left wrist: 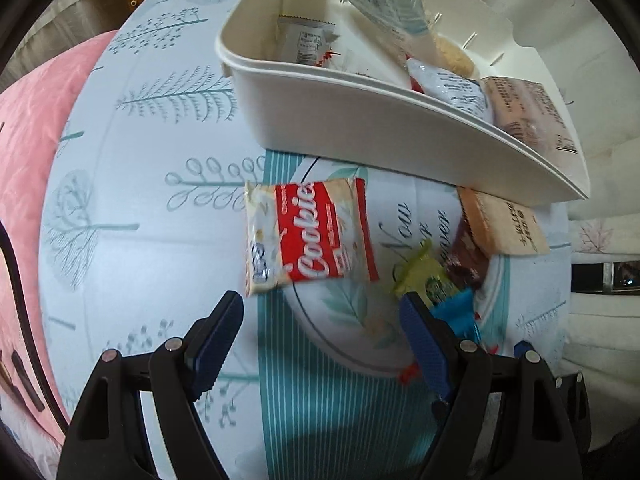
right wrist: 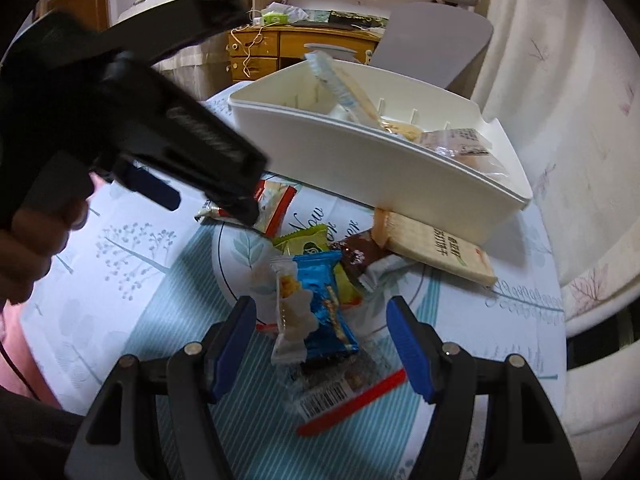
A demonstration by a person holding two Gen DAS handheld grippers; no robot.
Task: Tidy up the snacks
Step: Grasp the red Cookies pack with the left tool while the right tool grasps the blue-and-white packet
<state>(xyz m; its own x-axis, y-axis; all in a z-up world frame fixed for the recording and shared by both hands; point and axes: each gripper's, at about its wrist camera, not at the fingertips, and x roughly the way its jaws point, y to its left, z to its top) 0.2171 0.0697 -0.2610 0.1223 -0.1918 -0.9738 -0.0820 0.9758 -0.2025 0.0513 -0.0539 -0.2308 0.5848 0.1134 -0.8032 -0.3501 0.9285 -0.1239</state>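
White plastic bin (left wrist: 360, 96) sits on the printed cloth (left wrist: 132, 184), already holding several packets. Loose snacks lie just in front of it — a red cookie packet (left wrist: 316, 236), a tan packet (right wrist: 436, 252) tucked partly under the bin, a blue wrapper (right wrist: 324, 304). Left gripper (left wrist: 320, 344) hovers above the cookie packet, jaws apart, empty. Right gripper (right wrist: 320, 344) stands apart too, over the blue wrapper, nothing clamped.

both wrist cams close, angled down, share bin (left wrist: 360, 108)
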